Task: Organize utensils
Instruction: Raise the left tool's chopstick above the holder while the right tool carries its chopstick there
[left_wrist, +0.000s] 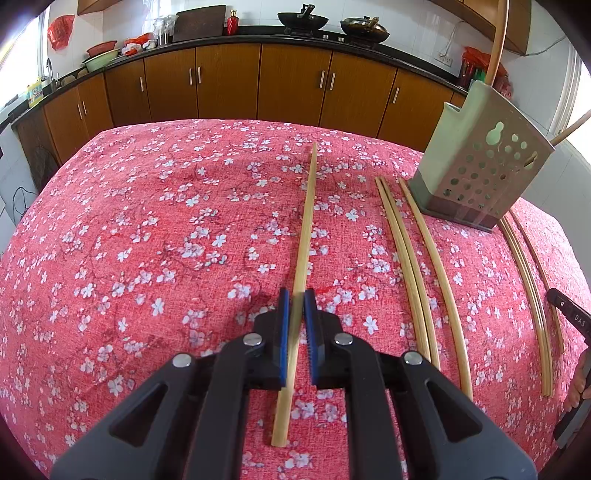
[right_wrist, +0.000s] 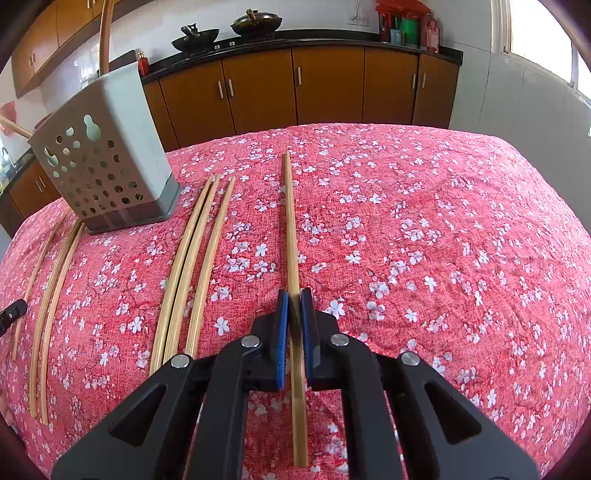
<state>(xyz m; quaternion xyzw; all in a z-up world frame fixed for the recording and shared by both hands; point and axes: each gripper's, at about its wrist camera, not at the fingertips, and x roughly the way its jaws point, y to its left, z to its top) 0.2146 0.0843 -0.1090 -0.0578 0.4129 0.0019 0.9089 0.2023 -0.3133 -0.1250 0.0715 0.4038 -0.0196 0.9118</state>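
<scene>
— Start with the big thing: the table under the red flowered cloth (left_wrist: 147, 240), and on it the grey-green perforated utensil holder (left_wrist: 484, 166), standing upright toward the far side. Which hand is nearer to it?

— Hard to call. From the left gripper (left_wrist: 297, 299) the holder sits ahead and to the right; from the right gripper (right_wrist: 294, 297) it sits ahead and to the left. It stands roughly between the two hands, well apart from both.

— And the loose chopsticks?

— Two groups of three flat on the cloth, all running front to back: one group (right_wrist: 192, 258) just right of the holder's base, the other (right_wrist: 48, 295) to its left, seen from the right wrist. None of them is touched.

— What do the hands hold?

— Each is clamped on one chopstick. The left one's blue pads pinch a chopstick (left_wrist: 304, 229) near its thick end; the thin tip points away across the table. The right one's chopstick (right_wrist: 291, 229) lies the same way, along the fingers.

— So the next move?

— I'd say it turns on that axis. Both sticks point forward and lie low, while the holder's mouth faces up. Each stick would need swinging inward toward the holder and tipping upright before it could drop in.
</scene>
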